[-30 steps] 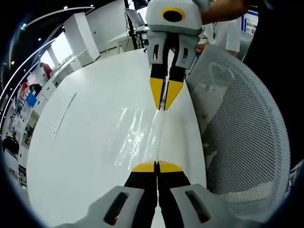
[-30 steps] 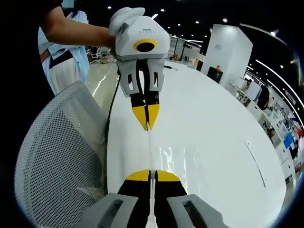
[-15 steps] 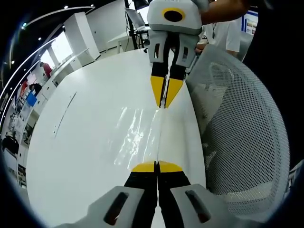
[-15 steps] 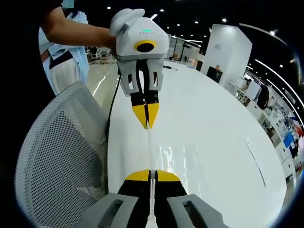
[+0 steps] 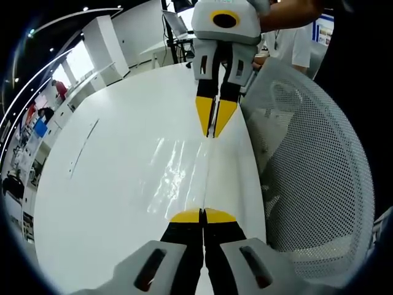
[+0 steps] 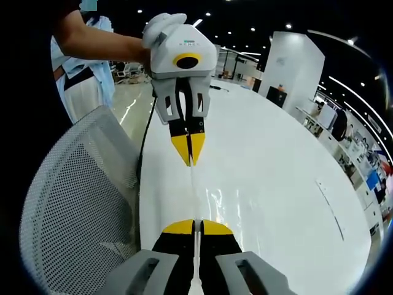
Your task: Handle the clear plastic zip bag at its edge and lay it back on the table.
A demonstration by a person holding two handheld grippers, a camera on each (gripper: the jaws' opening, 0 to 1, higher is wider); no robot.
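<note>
The white table (image 5: 110,184) spans both views, with a mesh chair (image 5: 319,172) at 3 o'clock in the left gripper view. The zip bag (image 5: 184,172) is stretched edge-on between the grippers above the table, its body hanging toward 9 o'clock. The left gripper (image 5: 202,215) at 6 o'clock and the right gripper (image 5: 212,130) at 12 o'clock each clench one end of the bag's edge, jaws closed, facing each other. The step in hand appears to be the held stretch; next, lowering both ends evenly, then releasing.
</note>
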